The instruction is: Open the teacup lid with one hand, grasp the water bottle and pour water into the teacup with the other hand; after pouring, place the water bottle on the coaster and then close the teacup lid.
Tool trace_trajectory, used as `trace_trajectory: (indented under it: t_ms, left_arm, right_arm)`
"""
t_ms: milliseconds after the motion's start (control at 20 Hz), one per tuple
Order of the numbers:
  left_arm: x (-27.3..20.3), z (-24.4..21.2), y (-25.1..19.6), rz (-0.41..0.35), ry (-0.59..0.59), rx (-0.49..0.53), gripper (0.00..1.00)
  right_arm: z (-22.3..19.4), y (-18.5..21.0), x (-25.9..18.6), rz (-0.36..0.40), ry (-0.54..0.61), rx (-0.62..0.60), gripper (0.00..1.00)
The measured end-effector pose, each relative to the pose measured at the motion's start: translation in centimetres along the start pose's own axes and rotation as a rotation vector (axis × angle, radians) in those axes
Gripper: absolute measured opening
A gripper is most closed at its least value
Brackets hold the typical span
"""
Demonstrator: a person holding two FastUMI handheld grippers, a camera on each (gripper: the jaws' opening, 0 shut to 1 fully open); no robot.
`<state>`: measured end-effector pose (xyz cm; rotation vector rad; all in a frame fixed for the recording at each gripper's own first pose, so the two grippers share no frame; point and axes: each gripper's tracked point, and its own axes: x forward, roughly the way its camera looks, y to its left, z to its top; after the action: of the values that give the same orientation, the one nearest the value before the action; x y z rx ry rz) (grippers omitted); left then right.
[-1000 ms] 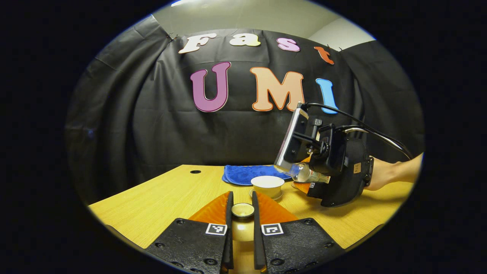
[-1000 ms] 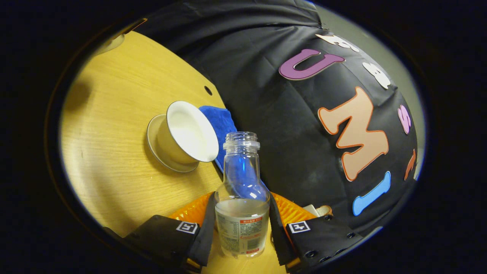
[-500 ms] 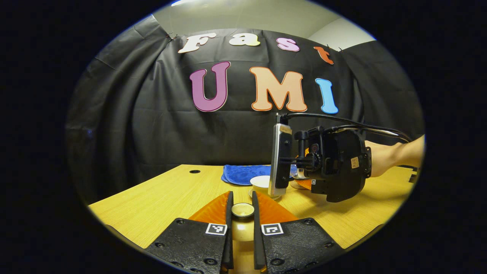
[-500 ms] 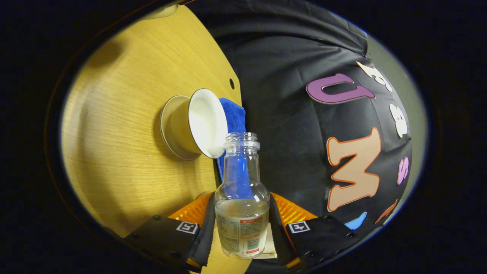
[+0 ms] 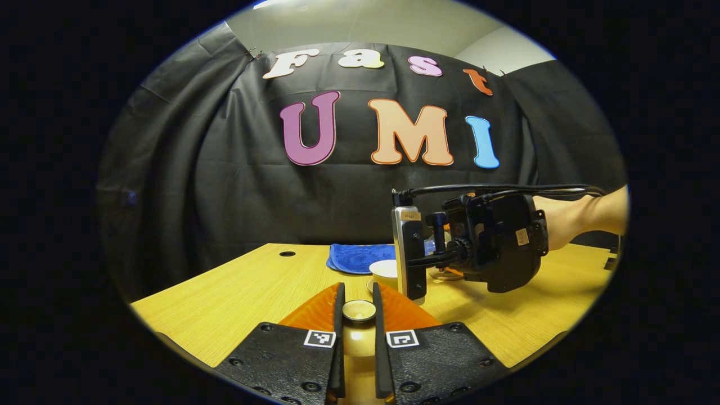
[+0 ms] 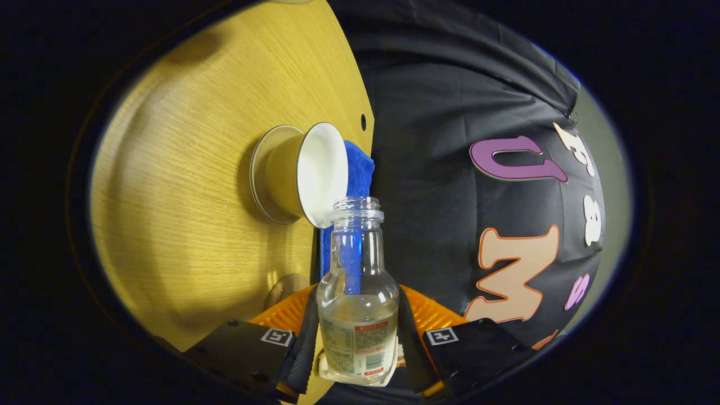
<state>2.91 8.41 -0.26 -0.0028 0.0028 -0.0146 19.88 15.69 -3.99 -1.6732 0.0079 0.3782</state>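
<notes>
My left gripper [image 5: 358, 297] sits low over the wooden table [image 5: 236, 292], shut on the knob of the cream teacup lid [image 5: 359, 310]. Beyond it stands the uncovered teacup [image 5: 385, 268], partly hidden behind my right gripper [image 5: 450, 265] and the hand holding it. In the right gripper view, the right gripper [image 6: 358, 295] is shut on a clear, capless water bottle [image 6: 356, 253] with liquid near its base. The view is rolled sideways. The bottle's mouth is right at the white rim of the teacup [image 6: 315, 169], which stands on its saucer [image 6: 260, 169].
A blue cloth [image 5: 357, 257] lies behind the cup by the black wall; it also shows as the blue cloth [image 6: 357, 166] past the cup. A round brownish coaster [image 6: 284, 289] peeks out by the right fingers. A small hole [image 5: 287, 253] marks the table's far left.
The right gripper has rolled further over and come down, tipping the bottle toward level and bringing its mouth up to the cup's rim. The left gripper and lid have stayed put.
</notes>
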Motion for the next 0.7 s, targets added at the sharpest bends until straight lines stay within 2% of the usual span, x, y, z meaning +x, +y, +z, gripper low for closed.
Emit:
trace_trajectory:
  t_ms: [250,700]
  left_arm:
    - [-0.05,0.02,-0.03,-0.002,0.000,0.000,0.18]
    - [-0.04,0.02,-0.05,-0.003,0.000,0.000,0.18]
  right_arm:
    - [0.06,-0.78,-0.01,0.002,0.001,-0.104,0.70]
    - [-0.11,-0.88,-0.03,0.020,0.003,-0.195,0.70]
